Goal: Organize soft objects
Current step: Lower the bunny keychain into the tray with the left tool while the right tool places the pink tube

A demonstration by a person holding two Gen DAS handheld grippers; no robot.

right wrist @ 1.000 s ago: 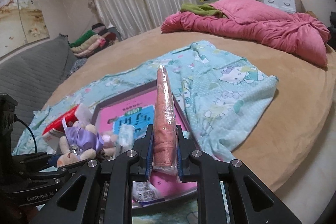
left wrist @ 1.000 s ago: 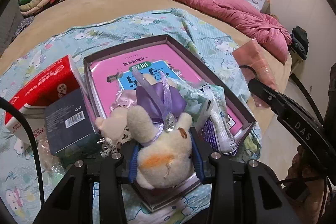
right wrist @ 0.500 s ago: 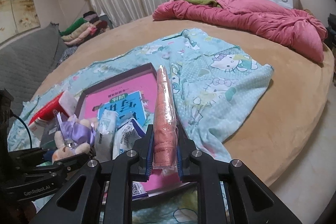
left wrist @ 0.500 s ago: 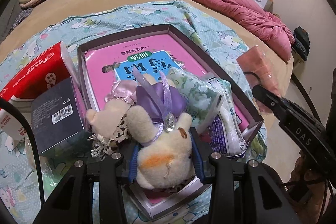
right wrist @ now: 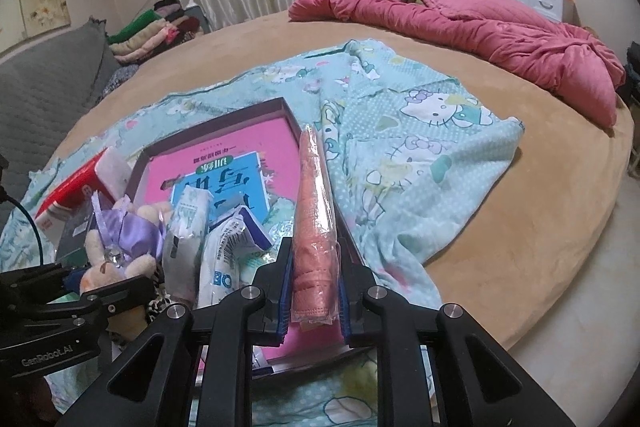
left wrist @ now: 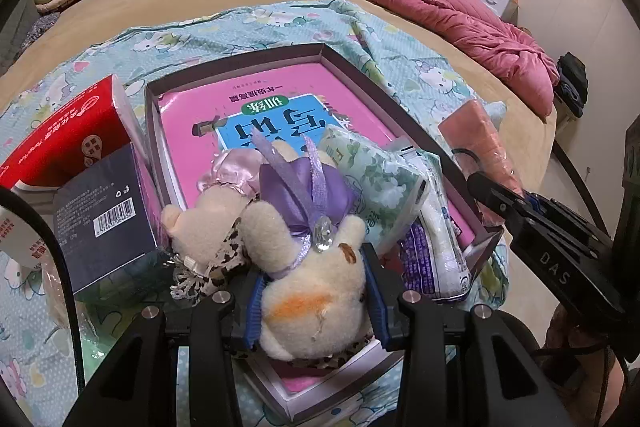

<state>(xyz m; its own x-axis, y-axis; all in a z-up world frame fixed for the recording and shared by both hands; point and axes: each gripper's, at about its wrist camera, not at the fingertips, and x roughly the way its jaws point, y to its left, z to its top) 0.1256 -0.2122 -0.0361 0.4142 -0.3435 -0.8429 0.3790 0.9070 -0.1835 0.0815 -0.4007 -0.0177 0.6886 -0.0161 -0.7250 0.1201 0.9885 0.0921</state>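
Your left gripper (left wrist: 312, 301) has its jaws partly open, blue pads pressed against both flanks of a cream plush toy with an orange patch and a purple satin bow (left wrist: 316, 291). The toy fills the gap between the pads and is held over the near corner of the shallow dark-rimmed box (left wrist: 236, 67). A second cream plush with a pink frill and leopard-print trim (left wrist: 208, 211) hangs against its left side, touching it.

Your right gripper (right wrist: 314, 293) has its jaws nearly closed, clamped on a flat pink cloth sealed in clear plastic wrap (right wrist: 314, 219). The pack stands on edge between the pads and points forward over the right rim of the box.

Inside the box a pink book with a blue panel (left wrist: 256, 107) lies flat. On it, to the right, rest a green floral tissue pack (left wrist: 376, 179) and a white-and-purple plastic pack (left wrist: 432, 247).

Left of the box, touching its wall, stand a red carton (left wrist: 68, 131) and a dark navy carton with a barcode (left wrist: 104, 211).

Everything sits on a light-blue cartoon-print sheet (right wrist: 420, 147) spread over a round tan bed (right wrist: 560, 187).
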